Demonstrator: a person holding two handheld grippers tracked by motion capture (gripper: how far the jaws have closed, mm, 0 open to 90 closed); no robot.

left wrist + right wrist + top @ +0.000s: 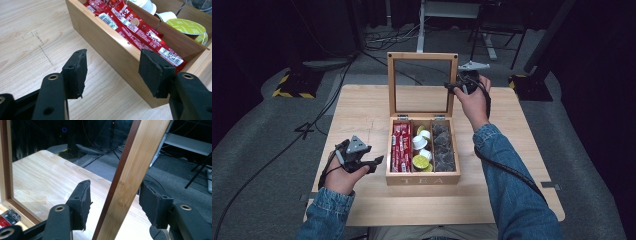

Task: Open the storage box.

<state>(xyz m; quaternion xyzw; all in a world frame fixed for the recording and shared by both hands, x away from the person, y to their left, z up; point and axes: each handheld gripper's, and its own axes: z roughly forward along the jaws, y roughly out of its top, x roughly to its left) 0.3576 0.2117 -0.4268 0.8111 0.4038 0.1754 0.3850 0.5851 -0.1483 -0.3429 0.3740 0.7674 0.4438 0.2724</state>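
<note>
Tea box open on the worktop; lid frame straddled, not yet gripped.

High view: tea box (423, 177) at centre, lid (422, 56) upright at 12 o'clock; right gripper (466, 84) at its 3 o'clock edge, left gripper (362, 161) at 9 o'clock of the box. Left gripper view: jaws released, empty, beside red sachets (140, 30). Right gripper view: jaws spread astride the lid frame (130, 175); closing likely remains.
</note>
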